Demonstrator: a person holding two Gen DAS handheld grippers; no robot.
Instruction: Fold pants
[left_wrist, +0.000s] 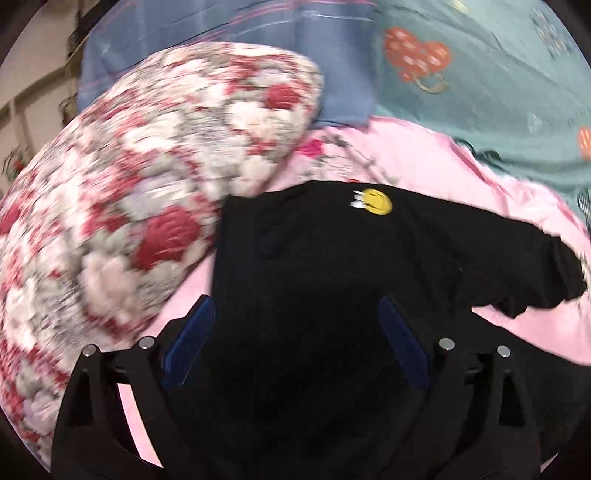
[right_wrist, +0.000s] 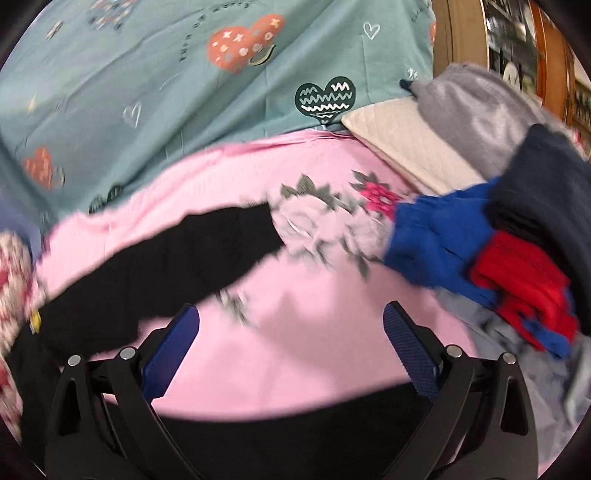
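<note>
Black pants (left_wrist: 332, 258) with a yellow smiley patch (left_wrist: 376, 201) lie on a pink floral sheet (left_wrist: 424, 158). In the left wrist view my left gripper (left_wrist: 297, 314) is open, its blue-padded fingers spread over the dark cloth with nothing held between them. In the right wrist view my right gripper (right_wrist: 291, 321) is open and empty above the pink sheet (right_wrist: 295, 350). One black pant leg (right_wrist: 184, 254) stretches across the sheet ahead and to the left of it. More black cloth lies along the bottom edge of that view.
A red and white floral quilt (left_wrist: 129, 221) is heaped left of the pants. A teal blanket with hearts (right_wrist: 184, 74) lies behind. A pile of blue, red and dark clothes (right_wrist: 498, 251), a grey garment (right_wrist: 476, 118) and a cream pillow (right_wrist: 406, 144) sit at the right.
</note>
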